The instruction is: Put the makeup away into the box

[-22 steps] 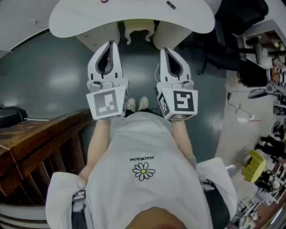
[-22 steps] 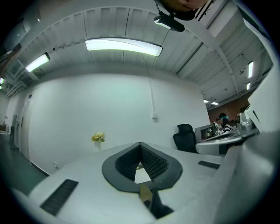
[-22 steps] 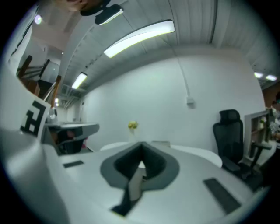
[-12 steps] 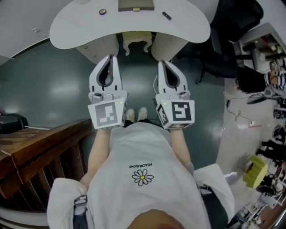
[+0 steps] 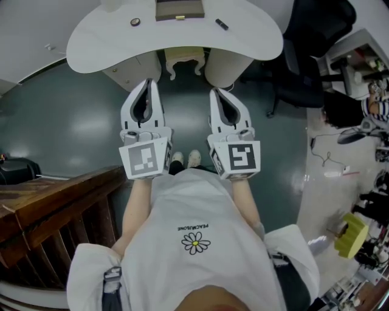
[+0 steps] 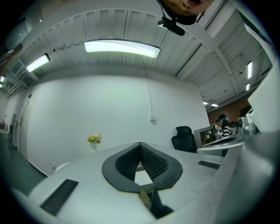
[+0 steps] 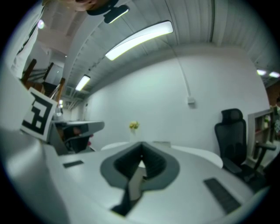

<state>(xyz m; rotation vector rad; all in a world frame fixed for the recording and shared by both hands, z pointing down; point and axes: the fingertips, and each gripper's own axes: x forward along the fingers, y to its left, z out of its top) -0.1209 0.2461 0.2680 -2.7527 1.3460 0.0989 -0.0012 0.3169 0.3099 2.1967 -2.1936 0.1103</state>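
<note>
A white curved table [image 5: 91,37] stands ahead of me in the head view. At its far edge sits a brown box [image 5: 179,8]. A small round compact [image 5: 135,22] lies left of the box and a dark stick-shaped makeup item [image 5: 222,24] lies right of it. My left gripper [image 5: 148,82] and right gripper [image 5: 220,91] are held level, side by side, short of the table's near edge. Both are shut with nothing between the jaws, as the left gripper view [image 6: 140,144] and the right gripper view [image 7: 141,143] show.
Under the table stand cream pedestals and a small stool [image 5: 185,58]. A dark wooden railing [image 5: 55,200] runs at my left. A black office chair [image 5: 310,36] and cluttered desks are at the right. A vase of yellow flowers [image 7: 133,127] stands at the wall.
The table has slid further into the head view, so the box, the compact and the dark item now show. Both grippers stay shut and side by side.
</note>
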